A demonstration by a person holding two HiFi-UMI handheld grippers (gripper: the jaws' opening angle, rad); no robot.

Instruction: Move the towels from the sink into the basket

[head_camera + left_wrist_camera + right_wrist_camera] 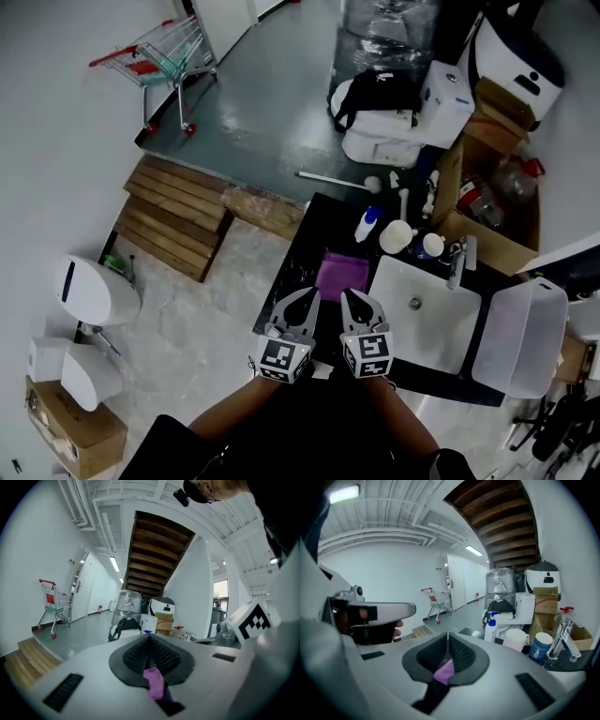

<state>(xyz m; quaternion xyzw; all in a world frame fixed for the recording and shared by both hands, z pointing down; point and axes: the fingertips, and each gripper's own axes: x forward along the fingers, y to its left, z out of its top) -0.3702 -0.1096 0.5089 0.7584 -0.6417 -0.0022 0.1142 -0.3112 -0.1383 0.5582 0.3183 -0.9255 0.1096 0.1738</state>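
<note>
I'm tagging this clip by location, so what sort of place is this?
Likely a bathroom mock-up inside a warehouse-like hall: a sink set in a dark counter, a toilet behind it, and a shopping cart on the bare floor.

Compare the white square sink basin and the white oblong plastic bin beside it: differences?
The white square sink basin is sunk into the black counter; the white oblong plastic bin sits at the counter's right end. The sink has a drain hole and a chrome tap at its far edge; the bin shows neither. Both are white, and no towel shows in either: the purple towel lies on the counter, left of the sink.
</note>
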